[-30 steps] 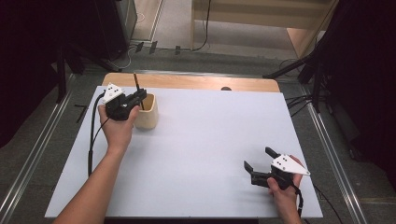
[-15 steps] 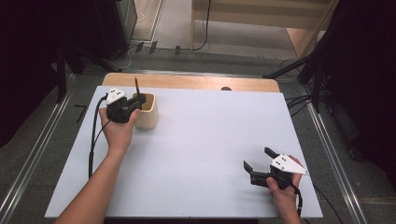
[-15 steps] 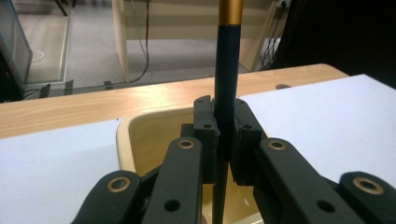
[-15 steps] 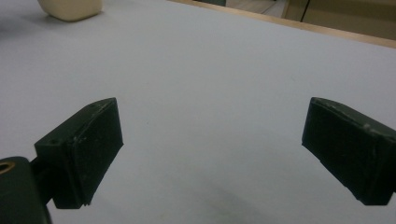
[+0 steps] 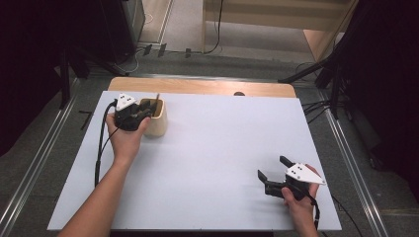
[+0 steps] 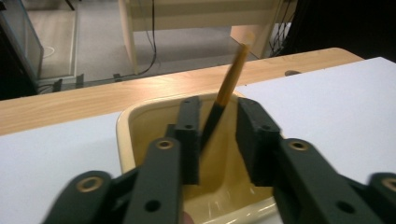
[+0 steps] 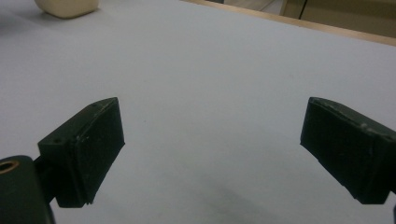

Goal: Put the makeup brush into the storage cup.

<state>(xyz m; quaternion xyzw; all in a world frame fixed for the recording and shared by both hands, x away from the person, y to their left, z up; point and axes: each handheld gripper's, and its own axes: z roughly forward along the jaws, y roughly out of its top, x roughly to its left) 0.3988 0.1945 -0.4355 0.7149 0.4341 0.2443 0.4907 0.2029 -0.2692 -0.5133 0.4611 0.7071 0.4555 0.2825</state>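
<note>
L gripper (image 6: pixel 217 140) is being held over the cream plastic cup (image 5: pixel 154 120) at far-left of white table sheet (image 5: pixel 217 148), jaws parted w/ the orange-and-black pencil (image 6: pixel 227 88) leaning loose between them inside cup. R gripper (image 7: pixel 212 154) is being rested near-right, jaws spread wide, nothing gripped

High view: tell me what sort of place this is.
Probably a lab or recording workspace: a white-covered wooden table on a grey floor with metal rails, loose cables, and dark equipment stands around it.

left gripper (image 5: pixel 143 111): fingers now parted beside pencil (image 6: pixel 229 88) | pencil: leans in cup (image 5: pixel 154 129), released
</note>
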